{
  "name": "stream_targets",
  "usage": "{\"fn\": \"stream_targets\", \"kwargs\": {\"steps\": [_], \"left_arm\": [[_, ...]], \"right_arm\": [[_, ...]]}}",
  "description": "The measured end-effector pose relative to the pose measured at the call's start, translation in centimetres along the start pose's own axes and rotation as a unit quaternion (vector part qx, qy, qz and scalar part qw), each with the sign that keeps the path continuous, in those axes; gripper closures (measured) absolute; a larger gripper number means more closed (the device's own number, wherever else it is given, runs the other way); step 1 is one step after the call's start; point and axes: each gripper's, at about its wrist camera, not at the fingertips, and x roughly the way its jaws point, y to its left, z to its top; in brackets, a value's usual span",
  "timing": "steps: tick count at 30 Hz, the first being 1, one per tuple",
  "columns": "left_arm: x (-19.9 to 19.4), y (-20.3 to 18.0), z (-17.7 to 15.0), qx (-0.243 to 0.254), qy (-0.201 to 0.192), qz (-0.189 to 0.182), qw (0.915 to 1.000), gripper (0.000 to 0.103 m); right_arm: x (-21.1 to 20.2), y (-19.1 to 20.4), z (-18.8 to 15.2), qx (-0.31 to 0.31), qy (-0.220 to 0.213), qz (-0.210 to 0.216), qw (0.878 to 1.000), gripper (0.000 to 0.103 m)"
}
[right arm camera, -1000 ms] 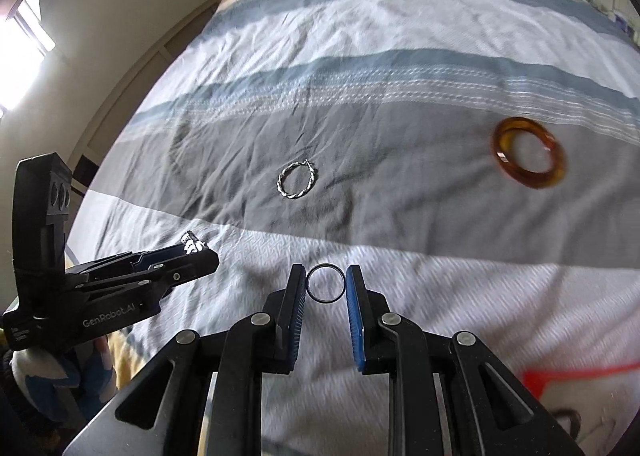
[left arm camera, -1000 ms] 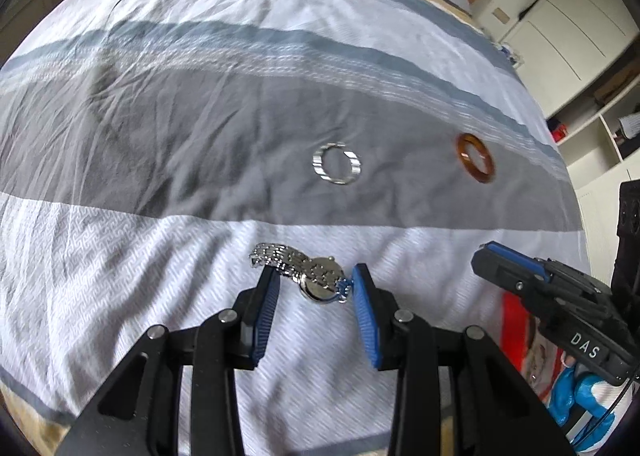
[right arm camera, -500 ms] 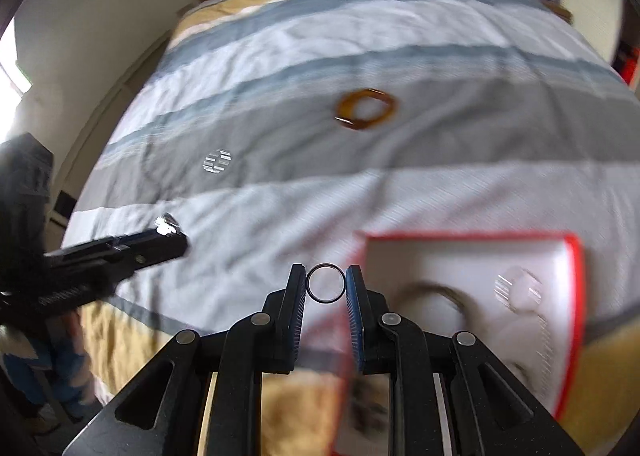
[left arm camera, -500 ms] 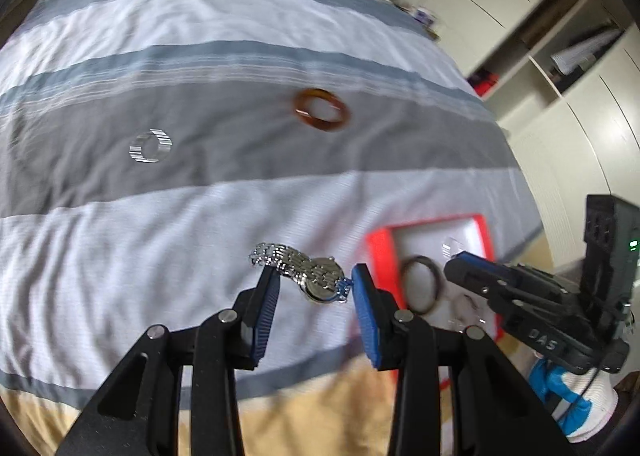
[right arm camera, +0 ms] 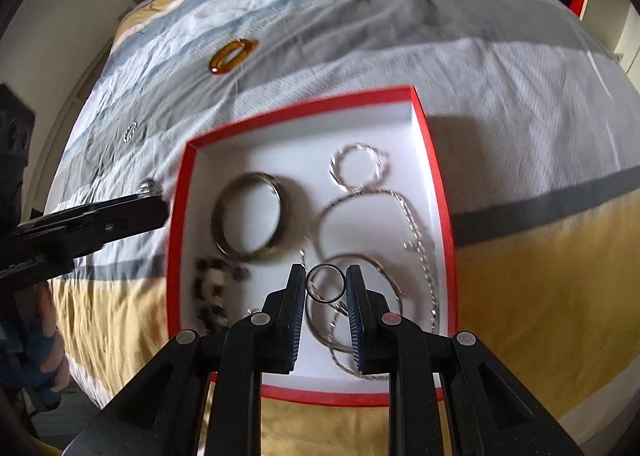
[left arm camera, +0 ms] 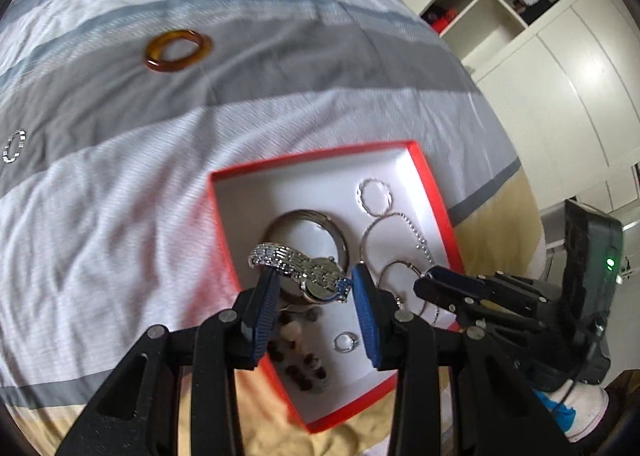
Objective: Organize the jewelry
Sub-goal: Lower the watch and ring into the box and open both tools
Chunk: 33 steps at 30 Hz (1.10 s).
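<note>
Left gripper (left arm camera: 312, 288) is clamped on a silver watch (left arm camera: 304, 270), right gripper (right arm camera: 326, 284) on a thin dark ring (right arm camera: 325, 283); both are held over the red tray (right arm camera: 434, 175), frame centre, presumably for drop-off.

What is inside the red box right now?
The red box holds a dark bangle, a twisted silver hoop, a silver chain, a larger hoop, dark beads and a small ring. The gripper fingers hide its near part.
</note>
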Motion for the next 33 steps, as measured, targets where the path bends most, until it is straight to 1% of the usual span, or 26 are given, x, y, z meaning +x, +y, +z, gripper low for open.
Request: {"fn": "stream_targets", "kwargs": {"steps": [7,14,18,25,33], "left_arm": [[3.8,-0.8,0.4,0.013,0.030,0.023,0.9992,0.068],[5.9,-0.9,0.6,0.018,0.049,0.035,0.9980,0.068],[6.5,-0.7,0.6,0.018,0.055,0.040,0.9975,0.068],[6.8,-0.8,0.9,0.017,0.065,0.029,0.9973,0.067],[5.6,-0.3,0.4,0.017,0.066,0.011,0.9976,0.067]], "right_arm": [[1.9,-1.4,-1.0,-0.002,0.026,0.019,1.000,0.083],[3.0,-2.4,-1.4,-0.003,0.041,0.024,0.999,0.083],[3.1,-2.8,-1.5,-0.002,0.041,0.023,0.999,0.083],[2.8,-3.1,-1.4,0.002,0.042,0.018,0.999,0.082],[2.0,-3.2,-1.8,0.013,0.040,0.007,0.999,0.081]]}}
